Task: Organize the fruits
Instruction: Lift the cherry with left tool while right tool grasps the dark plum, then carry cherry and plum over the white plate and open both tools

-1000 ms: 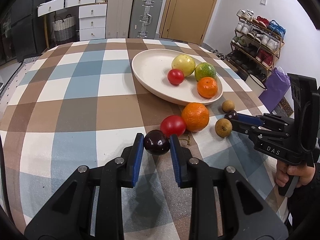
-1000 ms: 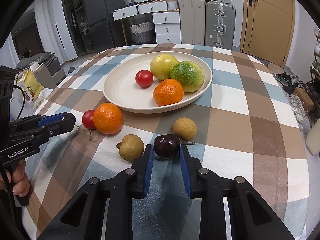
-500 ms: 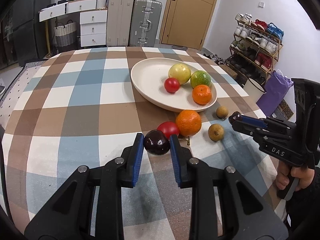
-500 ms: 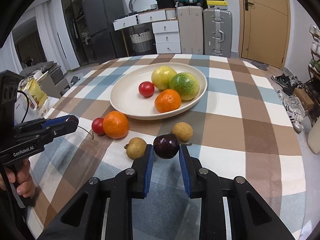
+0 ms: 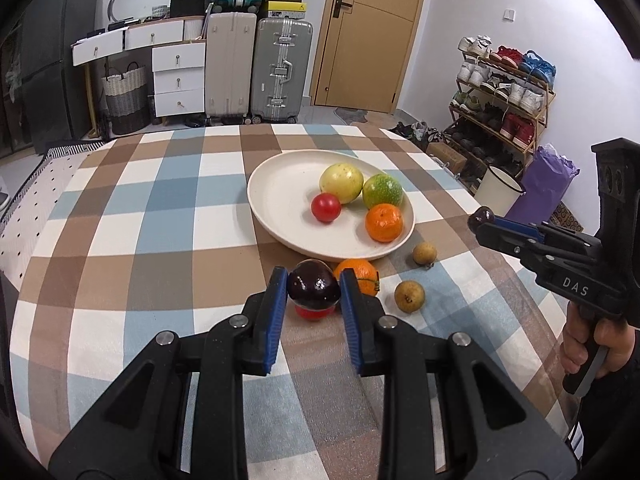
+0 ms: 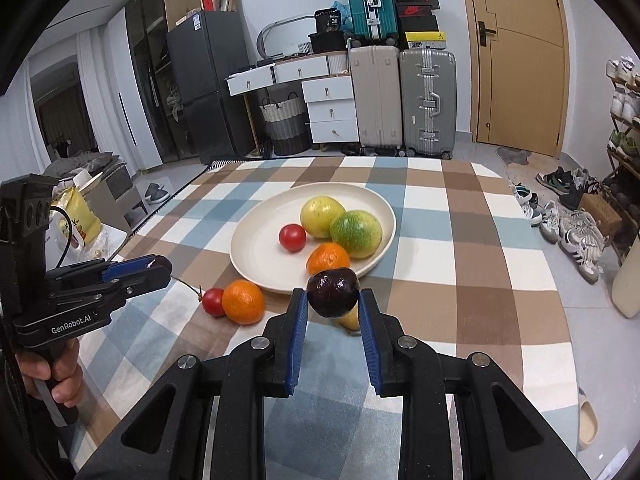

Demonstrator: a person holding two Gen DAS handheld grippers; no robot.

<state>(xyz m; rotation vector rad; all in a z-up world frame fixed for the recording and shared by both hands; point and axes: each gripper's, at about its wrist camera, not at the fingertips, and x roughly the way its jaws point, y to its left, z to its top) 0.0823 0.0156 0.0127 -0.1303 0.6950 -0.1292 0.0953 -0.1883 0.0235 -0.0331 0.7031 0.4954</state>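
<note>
My left gripper is shut on a dark purple plum, held above the checked tablecloth. My right gripper is shut on a second dark plum. A cream plate in the middle of the table holds a yellow fruit, a green fruit, a small tomato and a mandarin. On the cloth in front of the plate lie an orange, a red tomato and two small brown fruits.
The table's rounded edge curves off to the left and near side. Suitcases, white drawers and a shoe rack stand beyond the table. A person's hand holds the right gripper's handle.
Both grippers have risen with their plums, so the table and plate look farther away and lower. The loose fruits on the cloth have not moved.
</note>
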